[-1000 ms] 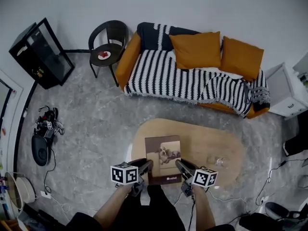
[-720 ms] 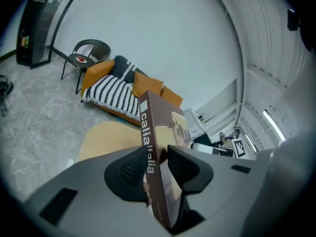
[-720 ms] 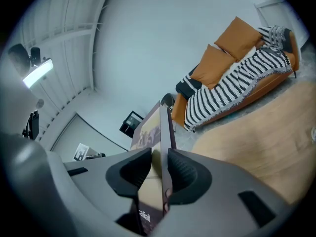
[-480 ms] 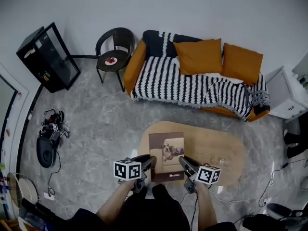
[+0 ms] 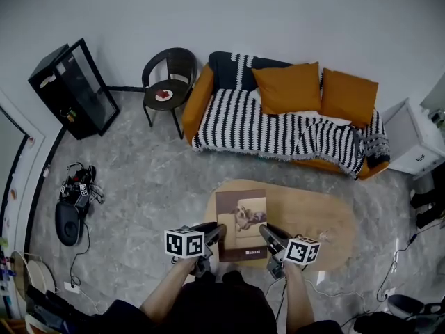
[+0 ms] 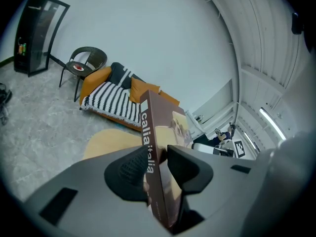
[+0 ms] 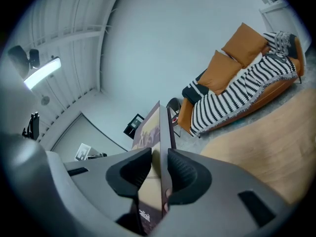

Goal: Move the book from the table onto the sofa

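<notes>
Both tongs, the left gripper (image 5: pixel 217 234) and the right gripper (image 5: pixel 268 234), have risen slightly with the brown book (image 5: pixel 241 221). It now seems to hang just clear of the oval wooden table (image 5: pixel 309 214), though from above the gap is hard to judge. Each pair of jaws pinches one side edge of the book. The lift looks done; the carry to the striped sofa (image 5: pixel 278 127), well apart, remains. Counted: one book, one table, one sofa, two orange cushions (image 5: pixel 285 88), one chair (image 5: pixel 167 65).
</notes>
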`<state>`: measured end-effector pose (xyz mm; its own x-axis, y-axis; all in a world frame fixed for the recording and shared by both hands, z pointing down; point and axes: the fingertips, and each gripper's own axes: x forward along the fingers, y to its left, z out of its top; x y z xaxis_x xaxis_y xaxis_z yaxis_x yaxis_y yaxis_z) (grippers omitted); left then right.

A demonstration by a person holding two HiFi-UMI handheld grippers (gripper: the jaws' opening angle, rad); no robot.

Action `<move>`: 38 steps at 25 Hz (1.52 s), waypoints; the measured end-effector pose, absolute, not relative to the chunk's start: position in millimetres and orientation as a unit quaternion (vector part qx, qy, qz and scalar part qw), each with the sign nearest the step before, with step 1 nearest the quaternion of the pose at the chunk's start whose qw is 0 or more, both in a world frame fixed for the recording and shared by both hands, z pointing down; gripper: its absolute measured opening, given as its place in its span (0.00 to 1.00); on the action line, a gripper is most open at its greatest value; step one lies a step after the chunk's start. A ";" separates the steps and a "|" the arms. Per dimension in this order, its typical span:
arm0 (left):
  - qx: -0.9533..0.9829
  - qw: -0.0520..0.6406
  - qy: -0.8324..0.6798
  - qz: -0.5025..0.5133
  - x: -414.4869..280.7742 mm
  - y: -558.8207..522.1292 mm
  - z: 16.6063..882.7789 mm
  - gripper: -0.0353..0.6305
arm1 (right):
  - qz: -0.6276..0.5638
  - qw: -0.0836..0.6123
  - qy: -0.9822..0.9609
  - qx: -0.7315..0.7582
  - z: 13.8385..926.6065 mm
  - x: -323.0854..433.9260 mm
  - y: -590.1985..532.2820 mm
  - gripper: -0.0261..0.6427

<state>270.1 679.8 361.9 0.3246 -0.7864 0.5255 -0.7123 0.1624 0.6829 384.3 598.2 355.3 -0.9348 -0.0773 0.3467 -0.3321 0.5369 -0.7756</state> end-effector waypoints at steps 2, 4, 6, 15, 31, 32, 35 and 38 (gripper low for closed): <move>0.644 0.496 -0.581 -0.041 270.6 682.5 362.2 0.25 | 0.463 0.139 -0.868 0.115 354.4 383.3 599.1 0.22; 0.641 0.496 -0.584 -0.046 270.5 685.5 360.7 0.25 | 0.461 0.140 -0.869 0.110 353.0 381.8 600.5 0.22; 0.638 0.494 -0.589 -0.049 268.6 688.3 358.4 0.25 | 0.462 0.140 -0.870 0.103 351.7 379.2 601.7 0.22; 0.597 0.492 -0.630 -0.069 267.1 707.9 352.4 0.25 | 0.470 0.158 -0.867 0.037 353.3 366.3 606.5 0.22; 0.473 0.479 -0.724 -0.151 215.7 836.7 352.6 0.24 | 0.436 0.242 -0.857 -0.127 356.2 274.1 707.5 0.21; 0.470 0.479 -0.725 -0.155 209.4 846.3 354.3 0.23 | 0.432 0.248 -0.857 -0.133 357.1 266.5 716.3 0.21; 0.464 0.479 -0.727 -0.165 187.4 870.4 357.7 0.23 | 0.420 0.263 -0.857 -0.141 358.6 242.3 739.8 0.20; 0.465 0.481 -0.724 -0.166 161.5 895.1 360.5 0.22 | 0.414 0.276 -0.856 -0.141 361.2 218.9 766.5 0.19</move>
<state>161.5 895.1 360.5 -0.1042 -0.8335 0.5426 -0.5145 0.5121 0.6877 218.9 766.5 361.2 -0.8076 0.4694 0.3569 0.0117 0.6179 -0.7862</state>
